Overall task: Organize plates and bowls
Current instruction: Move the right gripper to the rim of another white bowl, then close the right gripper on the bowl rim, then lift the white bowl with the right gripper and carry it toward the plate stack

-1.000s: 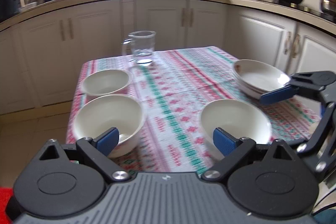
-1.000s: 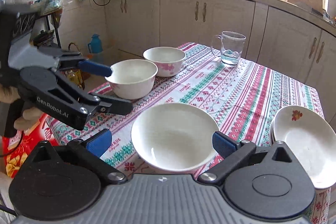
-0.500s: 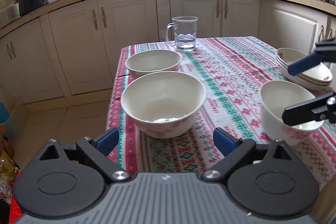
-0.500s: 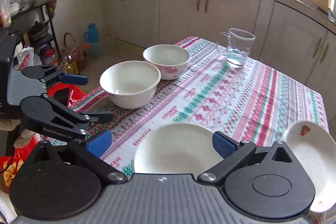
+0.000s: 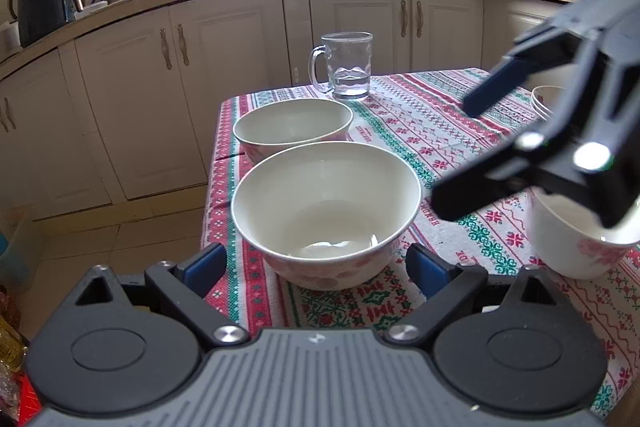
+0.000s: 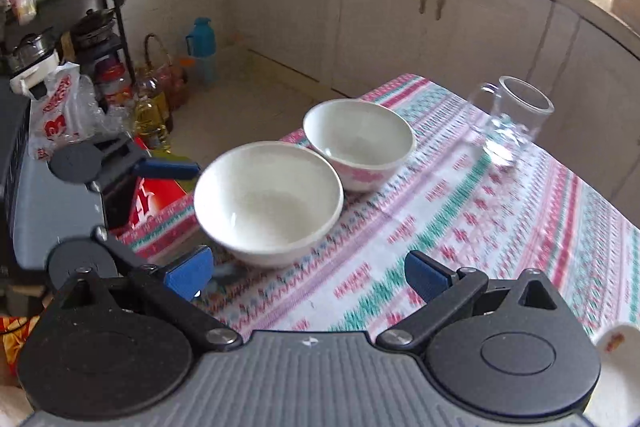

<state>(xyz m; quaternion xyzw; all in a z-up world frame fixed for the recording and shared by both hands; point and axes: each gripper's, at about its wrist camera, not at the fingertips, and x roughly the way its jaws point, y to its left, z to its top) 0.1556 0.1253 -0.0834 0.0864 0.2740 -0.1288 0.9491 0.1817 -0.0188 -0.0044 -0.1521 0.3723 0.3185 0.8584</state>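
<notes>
Two white bowls with pink flowers stand at the table's left end: a near bowl (image 5: 326,211) and a far bowl (image 5: 293,125). My left gripper (image 5: 316,267) is open, its blue pads on either side of the near bowl's base, not touching. My right gripper (image 6: 308,273) is open and empty, looking down at the same near bowl (image 6: 268,201) and far bowl (image 6: 358,143). A third bowl (image 5: 580,243) stands at right, partly hidden under the right gripper's body. Stacked plates (image 5: 546,101) show at the far right edge.
A glass mug (image 5: 346,65) with a little water stands at the table's far end, also in the right wrist view (image 6: 508,119). The striped tablecloth (image 5: 432,131) covers the table. Kitchen cabinets lie behind. Bottles and bags (image 6: 148,99) crowd the floor left of the table.
My left gripper has swung left and closed in on the near bowl. My right gripper has risen and moved over the third bowl, which has left its view; it now faces the left bowls.
</notes>
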